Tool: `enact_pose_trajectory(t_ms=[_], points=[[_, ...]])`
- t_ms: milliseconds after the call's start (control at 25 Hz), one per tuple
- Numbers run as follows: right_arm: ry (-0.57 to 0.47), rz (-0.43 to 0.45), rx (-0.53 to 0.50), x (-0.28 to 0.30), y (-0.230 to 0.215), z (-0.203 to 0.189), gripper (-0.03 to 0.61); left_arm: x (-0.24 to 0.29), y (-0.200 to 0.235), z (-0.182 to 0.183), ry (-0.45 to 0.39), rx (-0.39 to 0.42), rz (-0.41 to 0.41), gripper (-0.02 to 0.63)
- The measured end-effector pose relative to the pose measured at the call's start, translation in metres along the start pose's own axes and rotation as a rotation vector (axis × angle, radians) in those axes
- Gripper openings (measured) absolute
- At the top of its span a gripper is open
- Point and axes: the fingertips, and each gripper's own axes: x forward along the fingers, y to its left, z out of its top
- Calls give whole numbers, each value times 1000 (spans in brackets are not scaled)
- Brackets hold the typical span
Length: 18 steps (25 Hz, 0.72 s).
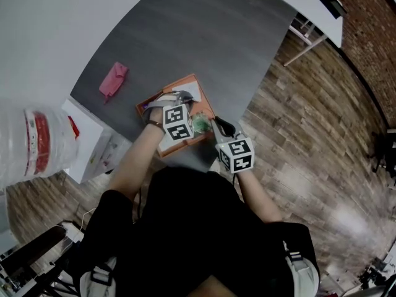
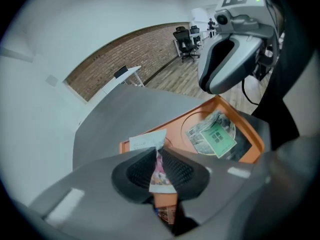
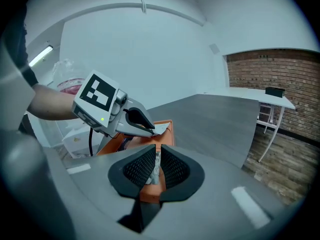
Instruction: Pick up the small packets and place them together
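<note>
The left claw (image 2: 159, 156) pinches a pink packet (image 2: 161, 176) and the right claw (image 3: 157, 156) pinches a silvery packet (image 3: 154, 173), both above the orange tray (image 2: 240, 120) at the tabletop's (image 1: 204, 36) near edge. Green packets (image 2: 216, 135) already lie at the tray's near right; the two held ones likely still have to join them.

I see a pink-and-white packet (image 2: 161, 176) standing on edge, pinched between the pads of my left gripper (image 2: 158, 156). A flat white packet (image 2: 148, 140) lies just beyond it at twelve o'clock. At two o'clock from that grip, green-labelled packets (image 2: 214, 134) lie overlapped and flat in the round recess of the orange tray (image 2: 250, 134). A pale grey packet (image 3: 153, 174) stands edge-up, clamped in my right gripper (image 3: 156, 165).
</note>
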Motion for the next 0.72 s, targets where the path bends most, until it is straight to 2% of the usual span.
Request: enact_pose_trajectory(t_ms=[120,240,400,520,720], points=[[6,-2,1,0,1,-1,34,2,-1,-2,0,-6,-18,65],[6,0,-2,1,1,1,34,3,-6,-3,-5,-45,-55,178],[5,4,-17,2,2,4,34,-3,-8,-1,-56,-116,-66,242],[9,14,-29,2,3,5,34,-10,-6,4,-117,-172,-62,256],[9,25,-47,3,6,8,34,-28,8,15,-222,-223,2,262]])
